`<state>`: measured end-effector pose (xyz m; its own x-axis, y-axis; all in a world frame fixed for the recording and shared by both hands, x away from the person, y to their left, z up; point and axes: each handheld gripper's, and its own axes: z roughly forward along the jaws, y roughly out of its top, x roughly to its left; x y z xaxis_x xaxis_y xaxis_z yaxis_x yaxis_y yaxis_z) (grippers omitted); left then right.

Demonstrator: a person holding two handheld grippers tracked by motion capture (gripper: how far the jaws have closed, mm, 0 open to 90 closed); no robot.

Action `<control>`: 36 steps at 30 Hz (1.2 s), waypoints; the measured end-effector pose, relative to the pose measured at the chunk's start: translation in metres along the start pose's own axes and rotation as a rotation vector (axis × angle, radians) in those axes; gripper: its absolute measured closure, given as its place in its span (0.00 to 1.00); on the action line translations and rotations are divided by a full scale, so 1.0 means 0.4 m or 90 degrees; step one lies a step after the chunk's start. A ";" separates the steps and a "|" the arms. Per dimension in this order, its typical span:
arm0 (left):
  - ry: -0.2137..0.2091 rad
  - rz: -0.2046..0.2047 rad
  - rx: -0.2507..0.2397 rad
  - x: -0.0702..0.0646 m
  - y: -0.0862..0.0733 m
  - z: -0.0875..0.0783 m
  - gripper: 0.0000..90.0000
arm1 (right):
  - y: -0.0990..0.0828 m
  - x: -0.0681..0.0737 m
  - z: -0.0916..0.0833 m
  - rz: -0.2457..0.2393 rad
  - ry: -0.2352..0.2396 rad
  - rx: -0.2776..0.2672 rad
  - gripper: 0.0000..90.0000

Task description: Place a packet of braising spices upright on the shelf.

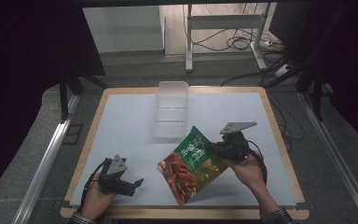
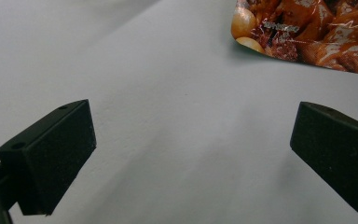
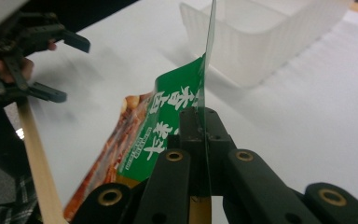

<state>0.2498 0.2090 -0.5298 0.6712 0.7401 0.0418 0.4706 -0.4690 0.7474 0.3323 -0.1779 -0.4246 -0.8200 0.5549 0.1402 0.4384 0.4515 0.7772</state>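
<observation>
A green and orange snack bag (image 1: 191,164) with a food picture hangs tilted over the table's front middle. My right gripper (image 1: 213,148) is shut on its right edge, and in the right gripper view the jaws pinch the bag's (image 3: 168,126) thin edge. My left gripper (image 1: 137,183) rests open near the front left of the table, a hand's width left of the bag. In the left gripper view its jaws stand wide apart over bare table, with the bag's lower corner (image 2: 307,32) beyond them.
A clear plastic container (image 1: 171,108) stands empty at the back middle of the white table (image 1: 121,126), just behind the bag. The table has a wooden rim (image 1: 279,135). Dark curtains, a metal stand and floor cables lie beyond it.
</observation>
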 end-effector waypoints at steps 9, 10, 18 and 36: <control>-0.006 -0.006 -0.009 0.001 0.001 -0.003 0.00 | 0.080 0.034 -0.025 -0.043 0.010 0.005 0.99; -0.006 -0.006 -0.009 0.000 0.001 -0.003 0.00 | 0.085 0.035 -0.028 -0.044 0.011 0.004 0.99; -0.006 -0.003 -0.008 -0.001 0.001 -0.002 0.00 | 0.127 0.053 -0.057 -0.069 0.010 0.001 0.99; -0.006 -0.003 -0.006 0.001 0.001 -0.003 0.00 | 0.216 0.023 -0.130 -0.086 -0.038 -0.016 0.99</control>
<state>0.2497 0.2099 -0.5286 0.6741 0.7380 0.0320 0.4686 -0.4608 0.7537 0.3437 -0.1701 -0.3245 -0.8472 0.5312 -0.0033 0.3156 0.5083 0.8013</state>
